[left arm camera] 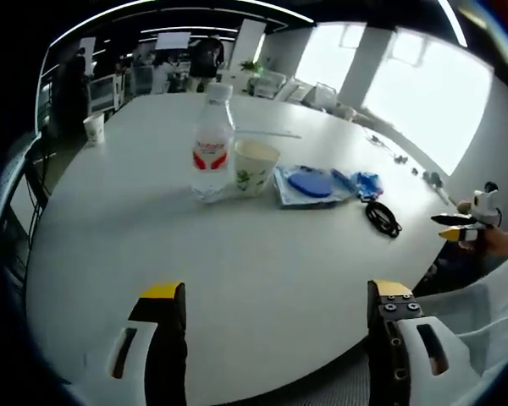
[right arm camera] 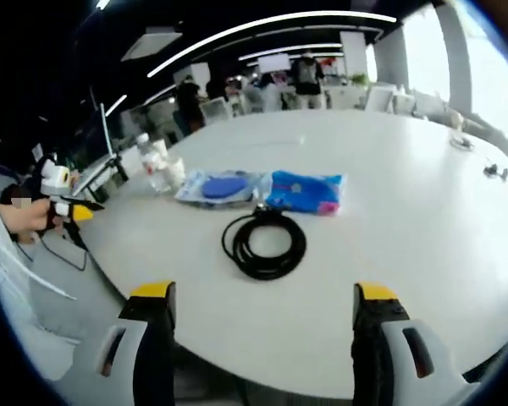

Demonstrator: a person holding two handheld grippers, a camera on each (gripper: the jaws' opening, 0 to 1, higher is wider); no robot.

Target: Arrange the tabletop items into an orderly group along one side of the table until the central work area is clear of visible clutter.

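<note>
My left gripper (left arm camera: 275,317) hangs over the near edge of the white table (left arm camera: 237,254), its jaws spread wide with nothing between them. Ahead of it in the left gripper view, a clear water bottle (left arm camera: 212,142) with a red label stands upright, long axis vertical, cap up. Just to its right and touching or nearly touching it is a paper cup (left arm camera: 255,167), upright, mouth up. Right of the cup lies a clear bag (left arm camera: 311,184) flat on the table with a round blue item inside, and beyond that a small blue packet (left arm camera: 368,182). Nearer and to the right sits a black cable (left arm camera: 383,217) wound in a loose coil, lying flat. A second paper cup (left arm camera: 94,128) stands well apart at the far left edge.

My right gripper (right arm camera: 262,317) is also spread open and empty, over the table edge. In the right gripper view the cable coil (right arm camera: 264,244) lies directly ahead, with the bag (right arm camera: 222,186) and the blue packet (right arm camera: 305,191) side by side just beyond it, the packet's long axis running left to right. The bottle (right arm camera: 151,165) and cup (right arm camera: 173,172) stand farther left. People stand at the far end of the room.
</note>
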